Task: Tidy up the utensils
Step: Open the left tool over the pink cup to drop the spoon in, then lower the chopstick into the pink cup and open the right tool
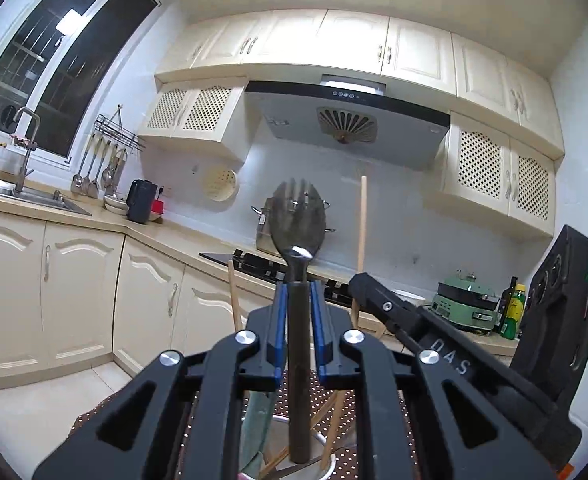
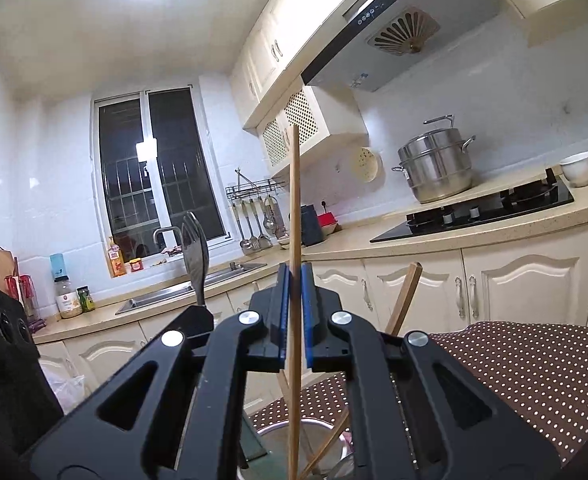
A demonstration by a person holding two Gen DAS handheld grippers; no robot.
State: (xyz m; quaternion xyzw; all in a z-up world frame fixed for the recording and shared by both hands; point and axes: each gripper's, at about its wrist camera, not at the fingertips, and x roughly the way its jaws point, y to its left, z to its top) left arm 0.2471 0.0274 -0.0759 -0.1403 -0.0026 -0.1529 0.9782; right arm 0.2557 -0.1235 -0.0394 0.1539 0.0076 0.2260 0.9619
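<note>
blue pads of the left tool point(image 1: 298, 286) are clamped on the dark handle of a black spork point(image 1: 297, 220), which stands upright, its tined head above the fingers and its lower end hanging over a metal container point(image 1: 318, 438) below. in that container lean several wooden chopsticks point(image 1: 334, 424), and it sits on a brown cloth with white dots point(image 1: 334, 396) that covers the table.

the right tool point(image 2: 292, 280) is pinched tight on a single wooden chopstick point(image 2: 293, 184), held upright, its top well above the fingers and its lower part running down into the same metal container point(image 2: 294, 436). another wooden chopstick point(image 2: 404, 300) leans out to the right of the fingers. the dotted cloth point(image 2: 534, 364) shows to the right. in the right wrist view the left tool's body sits at the lower left with the spork point(image 2: 194, 248) rising from it; in the left wrist view the right tool's body sits at the right with its chopstick point(image 1: 362, 224) upright.

further off, cream cabinets point(image 1: 81, 292) run under a counter with a black gas hob point(image 2: 478, 212). a steel steamer pot point(image 2: 434, 168) stands on the hob and a white bowl point(image 2: 578, 167) beside it. a range hood point(image 1: 346, 120) hangs above. a sink point(image 2: 197, 284) lies under a dark window point(image 2: 153, 168), with ladles point(image 2: 253, 224) hung on a wall rack.
</note>
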